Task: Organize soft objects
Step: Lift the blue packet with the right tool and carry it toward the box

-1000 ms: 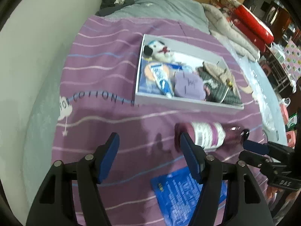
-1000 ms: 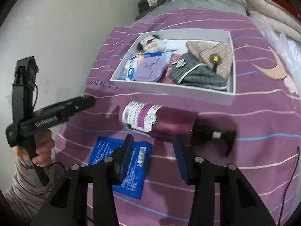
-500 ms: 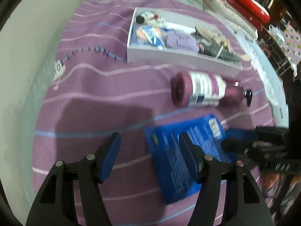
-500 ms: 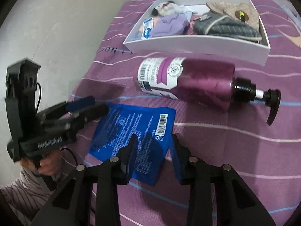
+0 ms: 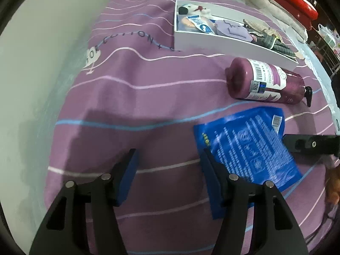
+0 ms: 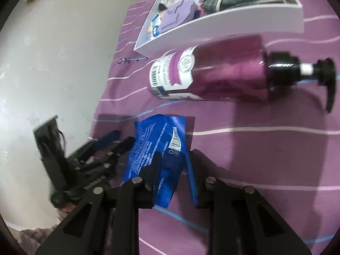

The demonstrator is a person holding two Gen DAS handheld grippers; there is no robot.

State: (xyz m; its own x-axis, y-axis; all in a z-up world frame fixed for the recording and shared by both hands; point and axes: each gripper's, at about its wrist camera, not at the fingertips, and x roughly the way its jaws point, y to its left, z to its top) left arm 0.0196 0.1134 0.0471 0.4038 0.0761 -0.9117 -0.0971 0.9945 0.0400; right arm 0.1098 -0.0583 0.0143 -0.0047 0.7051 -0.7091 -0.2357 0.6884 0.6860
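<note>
A blue plastic packet point(image 5: 248, 144) point(image 6: 159, 138) lies on the purple striped bedspread point(image 5: 131, 97). My right gripper point(image 6: 173, 161) has come down over its near end. Its jaws are closing, the packet buckles between them, and the pads press on it. In the left wrist view the right gripper point(image 5: 310, 146) reaches in from the right edge. My left gripper point(image 5: 169, 170) point(image 6: 123, 138) stands open and is closing slightly, with only bedspread between its fingers. Its right finger point(image 5: 209, 170) is at the packet's left edge. A white box point(image 5: 212, 42) point(image 6: 233, 23) farther back holds a plush toy, a purple cloth and other soft things.
A purple pump bottle point(image 5: 265, 82) point(image 6: 223, 74) lies on its side between the box and the packet. A pale wall point(image 5: 42, 63) runs along the bed's left side. Grey and red bedding point(image 5: 297, 6) is piled beyond the box.
Both grippers have sunk toward the blue packet, which now looms larger. The right jaws have narrowed around its end and the flat packet has buckled. The left jaws narrowed a little.
</note>
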